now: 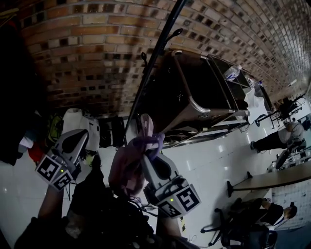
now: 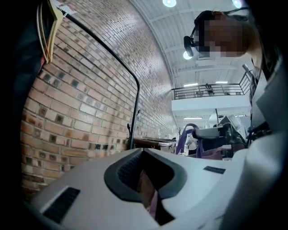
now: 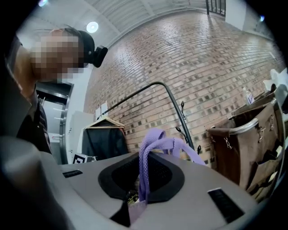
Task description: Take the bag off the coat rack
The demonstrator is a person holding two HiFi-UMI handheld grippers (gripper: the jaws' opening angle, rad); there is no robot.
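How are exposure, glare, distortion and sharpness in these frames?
Head view: underexposed, the lower part near black, brick wall bowed by the lens. Left gripper view: ceiling lamp blown out. Right gripper view: evenly lit, purple strap sharp, corners vignetted.

coat rack (image 1: 157, 63): top cut off | bag (image 1: 127, 168): lower part lost in dark

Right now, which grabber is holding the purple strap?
The right gripper: the purple strap is pinched between its jaws. The left gripper is off to the side, away from the bag.
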